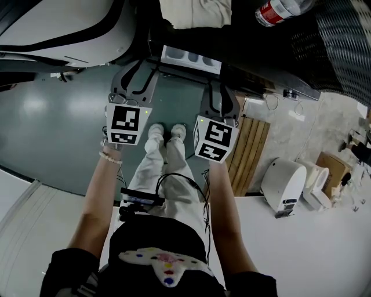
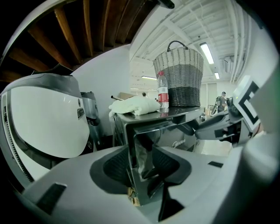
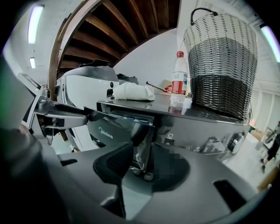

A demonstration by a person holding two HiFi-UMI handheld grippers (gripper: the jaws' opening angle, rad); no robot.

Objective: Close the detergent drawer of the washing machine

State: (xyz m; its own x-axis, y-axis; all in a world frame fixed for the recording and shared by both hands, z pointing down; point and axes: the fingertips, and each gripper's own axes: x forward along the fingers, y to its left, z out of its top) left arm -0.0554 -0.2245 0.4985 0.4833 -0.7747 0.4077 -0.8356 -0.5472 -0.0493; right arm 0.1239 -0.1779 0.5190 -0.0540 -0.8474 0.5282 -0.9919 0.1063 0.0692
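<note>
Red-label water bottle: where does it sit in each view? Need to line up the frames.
Head view: the bottle is at the top edge, right of centre, just left of the wicker basket.
Left gripper view: upper middle, the bottle stands upright on the washing machine, at the basket's left edge.
Right gripper view: upper right of centre, the bottle stands left of the basket.
Shared landmark: the wicker basket.
</note>
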